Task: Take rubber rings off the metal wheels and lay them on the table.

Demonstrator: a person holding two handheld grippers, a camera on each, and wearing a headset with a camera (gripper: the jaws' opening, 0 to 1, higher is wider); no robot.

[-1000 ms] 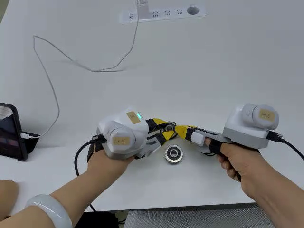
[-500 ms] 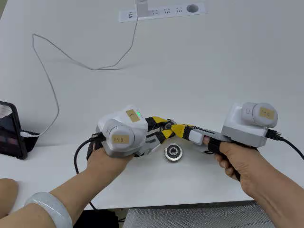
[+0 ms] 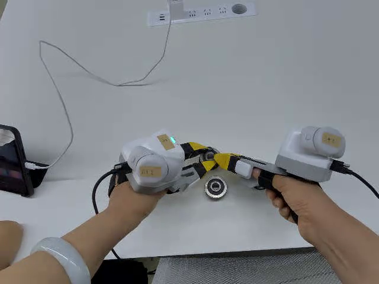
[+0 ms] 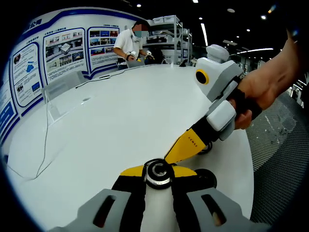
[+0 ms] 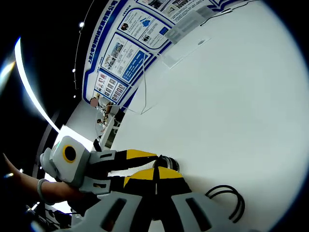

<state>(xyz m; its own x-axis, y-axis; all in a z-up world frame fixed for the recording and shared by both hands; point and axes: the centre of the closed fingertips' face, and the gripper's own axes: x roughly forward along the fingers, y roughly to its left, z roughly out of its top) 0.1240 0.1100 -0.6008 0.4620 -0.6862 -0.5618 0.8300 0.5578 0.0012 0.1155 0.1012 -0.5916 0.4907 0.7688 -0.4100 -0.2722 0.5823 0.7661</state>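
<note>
A small metal wheel [image 3: 209, 157] with a black rubber ring on it hangs just above the white table [image 3: 266, 89]. My left gripper [image 3: 206, 158] is shut on this wheel [image 4: 157, 173]. From the right, my right gripper [image 3: 218, 160] meets it with its yellow jaws closed at the wheel's rim [image 5: 168, 163], apparently on the rubber ring. A second metal wheel [image 3: 215, 187] lies flat on the table just below the jaws. Loose black rubber rings [image 5: 226, 202] lie on the table beneath the right gripper [image 5: 155, 171].
A phone [image 3: 13, 163] stands at the left table edge, with a grey cable [image 3: 65, 112] running up to a power strip [image 3: 201, 13] at the back. The table's front edge runs close under both hands. A person [image 4: 130, 43] stands far off.
Both grippers stay joined at the held wheel. The right gripper has edged slightly left. The wheel on the table has not moved.
</note>
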